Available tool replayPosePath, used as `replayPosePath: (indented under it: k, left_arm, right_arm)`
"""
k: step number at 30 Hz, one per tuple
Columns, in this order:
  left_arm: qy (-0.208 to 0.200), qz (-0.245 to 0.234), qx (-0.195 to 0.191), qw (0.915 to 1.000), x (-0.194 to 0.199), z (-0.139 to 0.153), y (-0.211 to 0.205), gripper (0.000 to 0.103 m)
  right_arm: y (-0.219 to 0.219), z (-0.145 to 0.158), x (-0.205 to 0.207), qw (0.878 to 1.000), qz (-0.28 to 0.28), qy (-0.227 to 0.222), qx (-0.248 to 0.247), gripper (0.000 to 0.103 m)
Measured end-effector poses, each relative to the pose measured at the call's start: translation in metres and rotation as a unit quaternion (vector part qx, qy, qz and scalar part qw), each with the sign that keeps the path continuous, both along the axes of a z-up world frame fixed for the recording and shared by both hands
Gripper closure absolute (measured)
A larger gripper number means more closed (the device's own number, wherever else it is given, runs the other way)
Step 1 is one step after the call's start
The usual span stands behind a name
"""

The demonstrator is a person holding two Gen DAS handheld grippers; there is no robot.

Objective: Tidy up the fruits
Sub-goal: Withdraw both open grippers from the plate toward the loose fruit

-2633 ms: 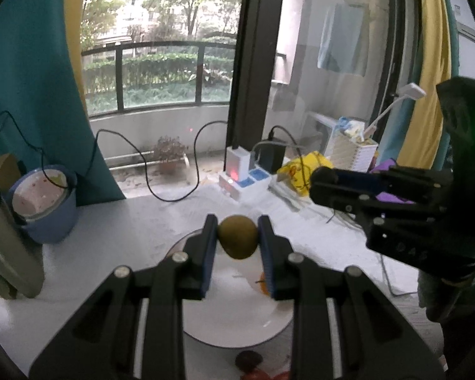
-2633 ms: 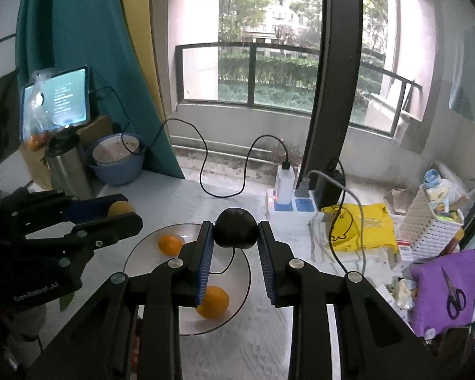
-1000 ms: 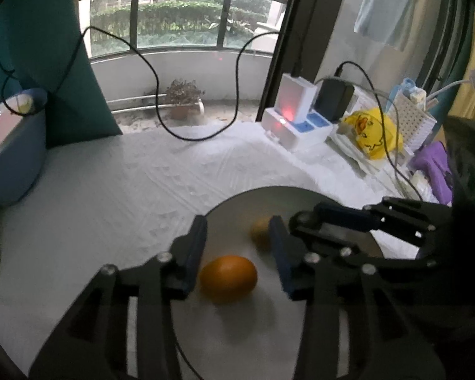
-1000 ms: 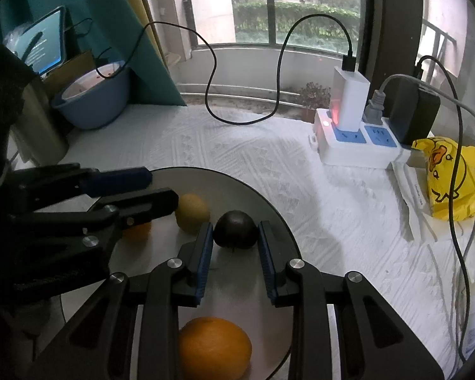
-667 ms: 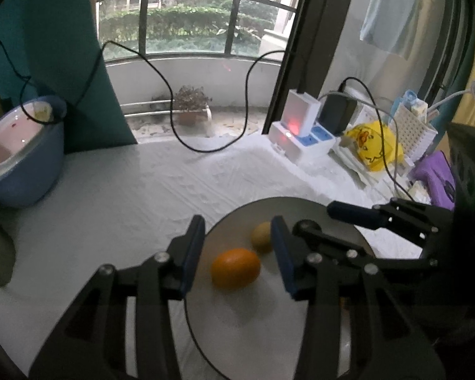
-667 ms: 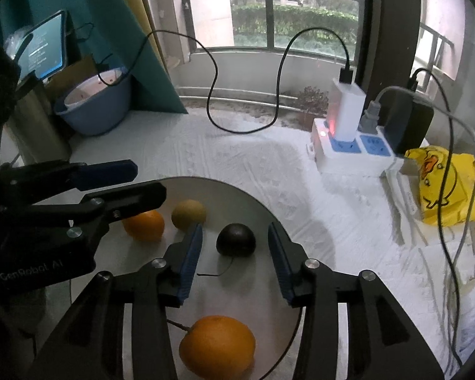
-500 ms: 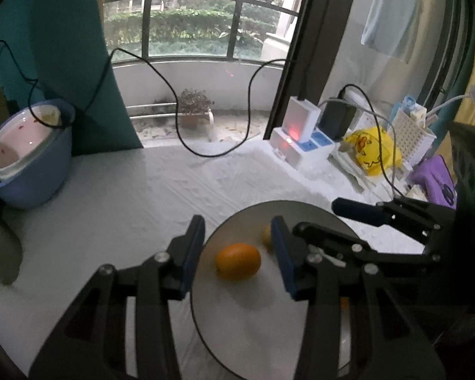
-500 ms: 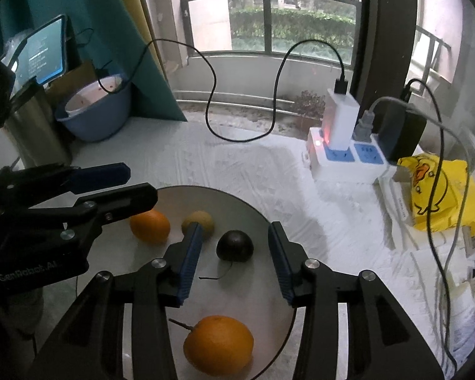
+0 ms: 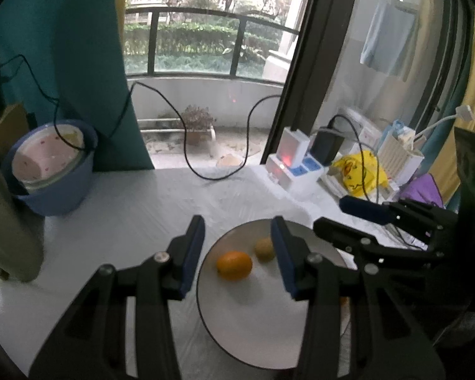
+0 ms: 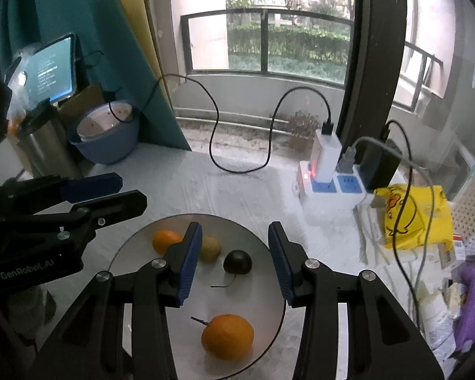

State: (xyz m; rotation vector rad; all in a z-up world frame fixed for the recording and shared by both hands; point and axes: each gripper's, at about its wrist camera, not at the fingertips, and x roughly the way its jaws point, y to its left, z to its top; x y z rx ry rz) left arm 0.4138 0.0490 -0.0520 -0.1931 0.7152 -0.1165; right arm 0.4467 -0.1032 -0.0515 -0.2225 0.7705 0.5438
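A round white plate [image 10: 266, 288] lies on the white table and holds a small orange [image 10: 164, 240], a brown kiwi [image 10: 211, 248], a dark round fruit [image 10: 237, 262] and a larger orange [image 10: 227, 336]. My right gripper [image 10: 235, 264] is open and empty, raised above the plate. My left gripper [image 9: 238, 253] is open and empty, also above the plate [image 9: 253, 332], with the small orange [image 9: 234, 265] and the kiwi [image 9: 264, 249] between its fingers in view.
A blue bowl [image 9: 52, 174] and a metal flask [image 10: 49, 145] stand at the left. A white power strip [image 10: 329, 183] with chargers and black cables sits at the back right, next to a yellow duck bag [image 10: 408, 221], a white basket [image 9: 400, 161] and purple cloth [image 10: 471, 291].
Both grippers let go of their fruits, the kiwi and the dark fruit, onto the plate. Both opened, then pulled up and back.
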Motion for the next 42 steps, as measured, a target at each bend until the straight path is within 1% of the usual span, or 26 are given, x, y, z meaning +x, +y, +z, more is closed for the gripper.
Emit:
replayPosePath:
  k: [4, 8, 13, 24, 25, 26, 27, 28, 29, 31, 42]
  left_arm:
    - [-0.009, 0.004, 0.001, 0.9999, -0.010, 0.011, 0.001, 0.058]
    - [-0.018, 0.007, -0.012, 0.9997, -0.023, 0.022, 0.006, 0.058]
    - [-0.033, 0.029, -0.013, 0.9989, -0.042, 0.037, 0.012, 0.057]
    - [-0.071, 0.054, 0.004, 0.9960, -0.094, 0.069, 0.018, 0.056]
    - [-0.072, 0.053, 0.002, 0.9960, -0.097, 0.071, 0.019, 0.054]
    - [-0.073, 0.054, 0.001, 0.9958, -0.102, 0.072, 0.019, 0.049]
    - [-0.075, 0.056, 0.001, 0.9956, -0.107, 0.075, 0.020, 0.023]
    - [-0.080, 0.056, -0.004, 0.9952, -0.112, 0.077, 0.020, 0.011]
    - [-0.088, 0.054, -0.011, 0.9946, -0.118, 0.080, 0.022, 0.011]
    - [-0.096, 0.057, -0.013, 0.9937, -0.128, 0.086, 0.022, 0.011]
    - [-0.129, 0.055, 0.008, 0.9900, -0.178, 0.106, 0.013, 0.011]
  right_arm:
    - [-0.001, 0.011, -0.009, 1.000, -0.001, -0.010, 0.004, 0.057]
    - [-0.002, 0.024, -0.020, 1.000, -0.001, -0.023, 0.006, 0.057]
    - [-0.003, 0.039, -0.033, 0.999, -0.004, -0.037, 0.007, 0.057]
    - [-0.002, 0.073, -0.074, 0.998, -0.005, -0.068, 0.010, 0.057]
    - [-0.002, 0.075, -0.079, 0.997, -0.005, -0.070, 0.010, 0.057]
    - [-0.002, 0.078, -0.083, 0.997, -0.005, -0.072, 0.011, 0.057]
    - [-0.002, 0.079, -0.087, 0.997, -0.005, -0.074, 0.011, 0.057]
    - [-0.003, 0.081, -0.090, 0.997, -0.005, -0.077, 0.011, 0.057]
    - [-0.003, 0.084, -0.094, 0.997, -0.005, -0.080, 0.012, 0.057]
    - [-0.003, 0.088, -0.102, 0.996, -0.004, -0.084, 0.012, 0.057]
    - [-0.009, 0.112, -0.150, 0.994, 0.002, -0.109, 0.019, 0.057]
